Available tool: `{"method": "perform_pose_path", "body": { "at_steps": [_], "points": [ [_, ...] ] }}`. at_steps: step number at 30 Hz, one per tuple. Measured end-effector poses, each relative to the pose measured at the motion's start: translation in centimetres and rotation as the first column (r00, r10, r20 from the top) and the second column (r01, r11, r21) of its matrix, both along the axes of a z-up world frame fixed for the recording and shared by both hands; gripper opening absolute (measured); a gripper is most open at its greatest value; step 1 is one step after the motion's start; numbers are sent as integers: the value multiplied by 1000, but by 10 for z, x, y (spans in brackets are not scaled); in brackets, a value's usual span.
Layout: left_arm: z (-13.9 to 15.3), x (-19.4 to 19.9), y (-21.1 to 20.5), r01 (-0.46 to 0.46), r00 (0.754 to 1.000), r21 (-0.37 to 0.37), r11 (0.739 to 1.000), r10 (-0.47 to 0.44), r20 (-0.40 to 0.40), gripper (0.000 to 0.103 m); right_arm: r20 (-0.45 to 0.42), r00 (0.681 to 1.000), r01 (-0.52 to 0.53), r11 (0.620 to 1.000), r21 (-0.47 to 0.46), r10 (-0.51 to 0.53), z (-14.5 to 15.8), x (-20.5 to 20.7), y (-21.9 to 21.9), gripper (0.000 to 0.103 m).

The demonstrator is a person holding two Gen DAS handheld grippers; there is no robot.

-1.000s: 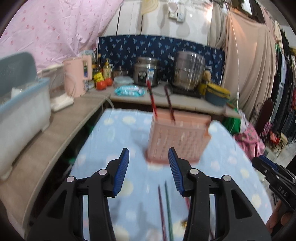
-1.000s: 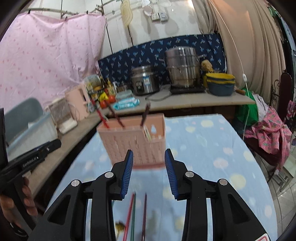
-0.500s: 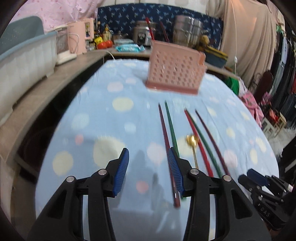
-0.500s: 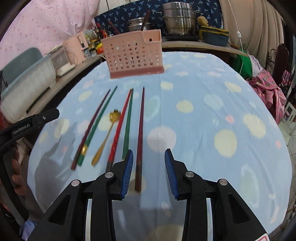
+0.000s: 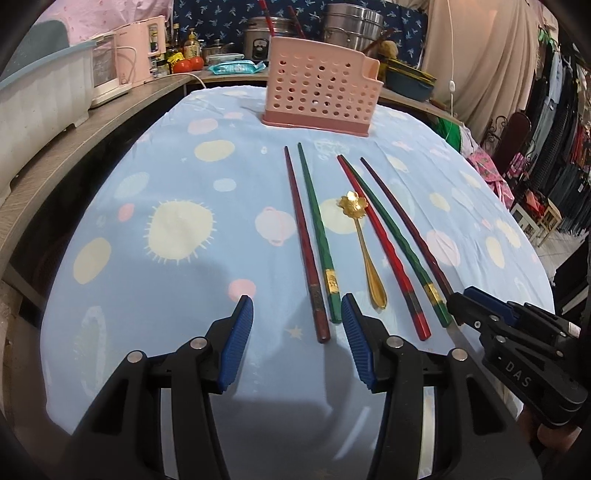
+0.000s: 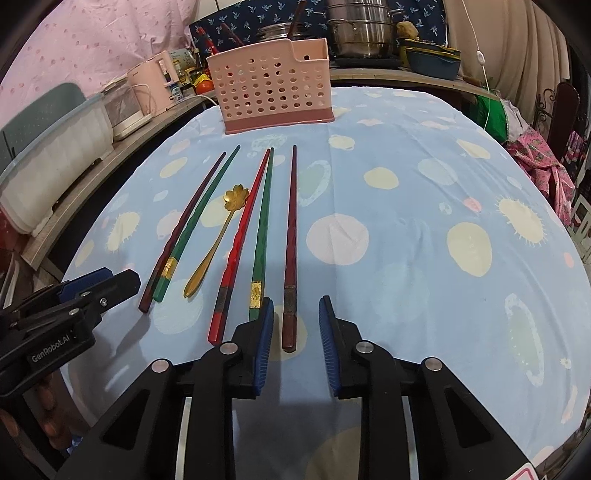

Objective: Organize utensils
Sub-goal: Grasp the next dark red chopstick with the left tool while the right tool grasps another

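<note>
Several red, green and maroon chopsticks lie side by side on the blue cloth with a gold flower spoon (image 5: 364, 236) among them. A pink holed holder (image 5: 321, 96) stands behind, with chopsticks in it. My left gripper (image 5: 294, 302) hovers at the near ends of the leftmost dark red chopstick (image 5: 303, 236) and its green neighbour (image 5: 316, 229). Its jaws are opening and touch nothing. My right gripper (image 6: 296, 301) straddles the near end of the rightmost brown-red chopstick (image 6: 291, 229). Its jaws are closing, with a gap still showing on both sides.
A wooden counter (image 5: 122, 110) along the left carries a grey tub (image 5: 40, 92) and a pink appliance (image 5: 136, 51). Steel pots (image 6: 358, 29) stand behind the holder. Clothes hang at the right. The cloth-covered table (image 6: 424, 221) drops off close in front of both grippers.
Both grippers have come down from holder height to just over the chopsticks' near ends. The right jaws have narrowed; the left jaws stand a little wider.
</note>
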State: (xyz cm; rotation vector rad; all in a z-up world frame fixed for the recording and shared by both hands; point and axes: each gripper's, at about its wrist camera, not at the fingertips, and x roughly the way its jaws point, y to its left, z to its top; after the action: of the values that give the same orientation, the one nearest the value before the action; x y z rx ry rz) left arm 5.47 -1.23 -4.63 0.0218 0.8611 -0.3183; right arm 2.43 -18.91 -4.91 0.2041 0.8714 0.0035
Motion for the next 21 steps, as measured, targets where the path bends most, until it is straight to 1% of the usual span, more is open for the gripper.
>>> {"method": "perform_pose_path", "body": {
  "at_steps": [3, 11, 21],
  "points": [
    [-4, 1, -1, -4, 1000, 10, 1000, 5, -9, 47, -6, 1000, 3, 1000, 0, -3, -4, 0, 1, 16],
    [-12, 6, 2, -29, 999, 18, 999, 30, -28, 47, -4, 1000, 4, 1000, -3, -4, -4, -2, 0, 15],
    [-17, 9, -5, -27, 1000, 65, 998, 28, -2, 46, -3, 1000, 4, 1000, -5, -4, -5, -3, 1, 15]
  ]
}}
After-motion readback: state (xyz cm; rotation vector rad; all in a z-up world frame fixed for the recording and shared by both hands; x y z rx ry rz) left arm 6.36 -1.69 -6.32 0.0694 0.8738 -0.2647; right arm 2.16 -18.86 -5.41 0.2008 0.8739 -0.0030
